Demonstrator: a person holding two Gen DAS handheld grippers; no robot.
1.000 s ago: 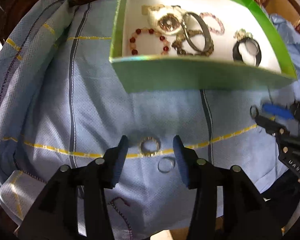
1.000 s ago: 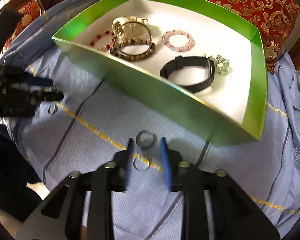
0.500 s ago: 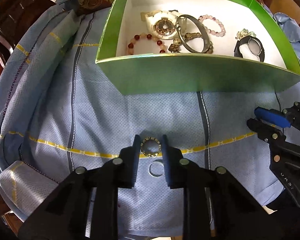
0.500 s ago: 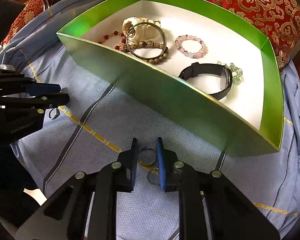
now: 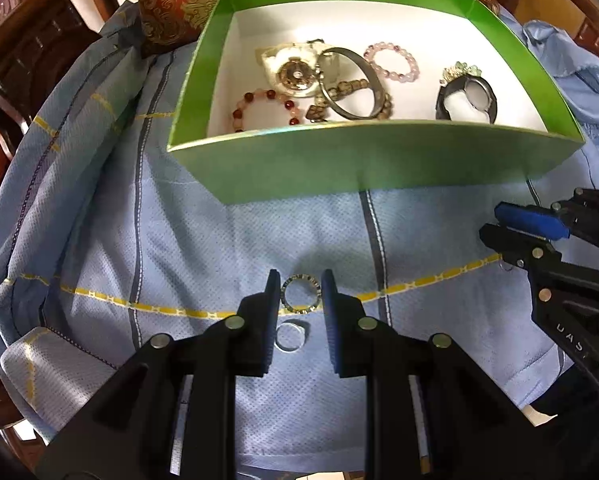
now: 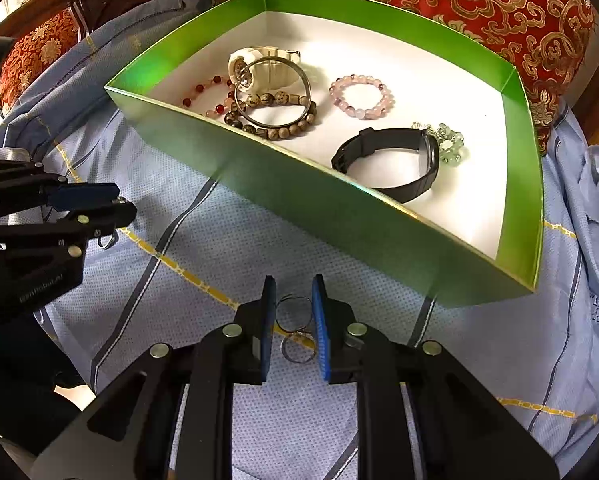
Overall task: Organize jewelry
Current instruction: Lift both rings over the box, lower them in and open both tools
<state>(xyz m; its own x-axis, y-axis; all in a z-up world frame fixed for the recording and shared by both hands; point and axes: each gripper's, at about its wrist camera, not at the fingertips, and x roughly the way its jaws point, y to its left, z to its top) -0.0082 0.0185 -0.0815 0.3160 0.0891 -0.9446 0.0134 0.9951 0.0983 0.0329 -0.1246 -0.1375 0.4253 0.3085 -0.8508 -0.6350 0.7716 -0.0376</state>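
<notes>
- While the left tongs point(image 5: 300, 298) pinch a studded ring point(image 5: 300, 294) above the blue cloth point(image 5: 99, 240), a plain ring point(image 5: 289, 336) lies beneath.
- Right tongs point(image 6: 293, 312) grip a thin wire ring point(image 6: 294, 314), probably headed for the green box point(image 6: 339, 208).
- Can't tell if that second loop point(image 6: 297, 350) is attached.

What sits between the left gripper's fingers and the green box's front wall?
Only bare blue cloth, seen in the left wrist view. The studded ring sits between the left gripper fingers, short of the green box.
</notes>
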